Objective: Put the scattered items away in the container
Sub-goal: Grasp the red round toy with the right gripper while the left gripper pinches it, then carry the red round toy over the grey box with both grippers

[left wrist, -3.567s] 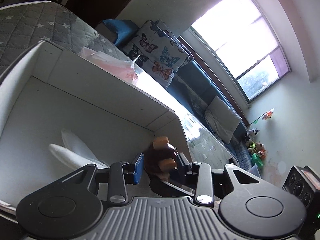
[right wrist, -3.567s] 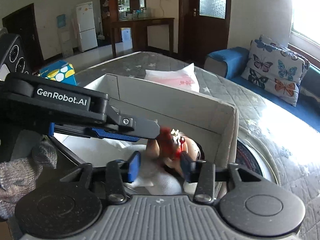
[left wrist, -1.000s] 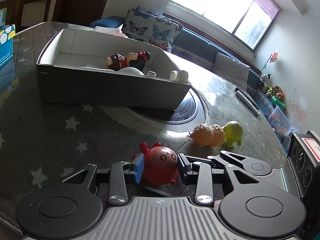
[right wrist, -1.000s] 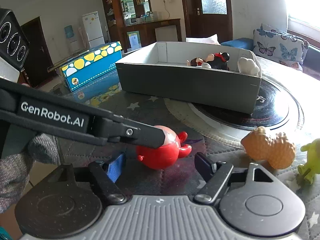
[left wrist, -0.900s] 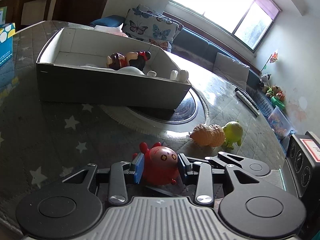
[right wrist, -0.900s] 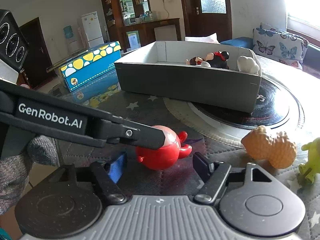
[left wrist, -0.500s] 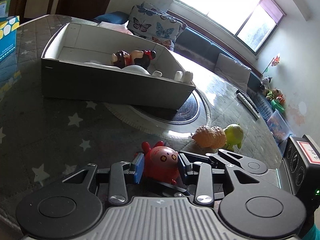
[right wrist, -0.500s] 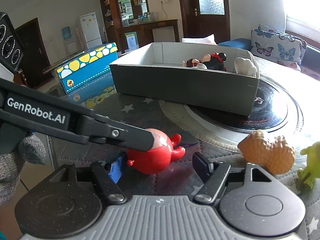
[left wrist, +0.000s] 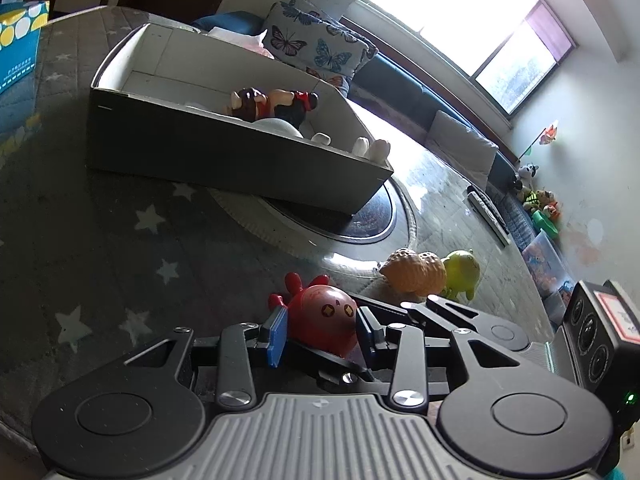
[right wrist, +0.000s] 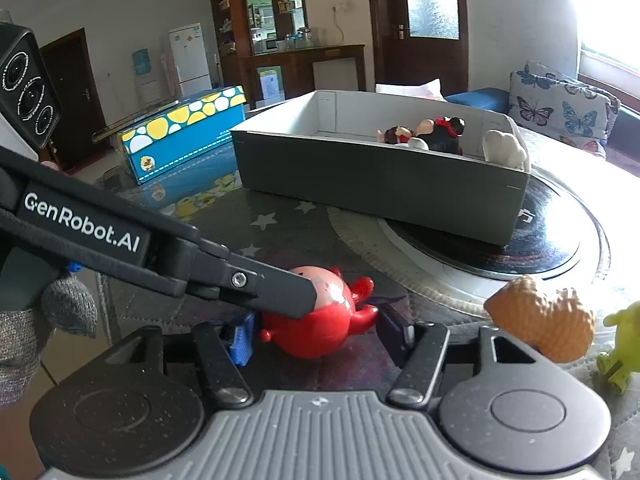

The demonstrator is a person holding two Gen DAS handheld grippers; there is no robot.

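Daylit living room with a wide window and a blue sofa carrying a butterfly-print cushion (left wrist: pixel 320 46). Foreground: round worktop (left wrist: pixel 100 240) under a grey star-patterned cover, with a dark turntable disc (right wrist: pixel 560 236) at its centre. Grey open-topped box (right wrist: pixel 380 184), the container, sits partly on that disc and holds a dark-haired doll figure (right wrist: pixel 440 130) and pale toys by its near wall. Blue tissue box with yellow and white spots (right wrist: pixel 180 136) stands beyond the container's left end. Orange textured toy (left wrist: pixel 414 276) and green one-eyed figure (left wrist: pixel 462 274) lie touching each other on the worktop near the disc's rim. Red pig-like toy (left wrist: pixel 322 320) lies on the cover, well apart from the container. Left claw (left wrist: pixel 322 330) pinches the red toy between its blue pads. Right claw (right wrist: pixel 320 340) brackets the same toy, its jaws closing, pads not yet pressing on it. A grey knitted glove (right wrist: pixel 24 336) shows at the left edge.
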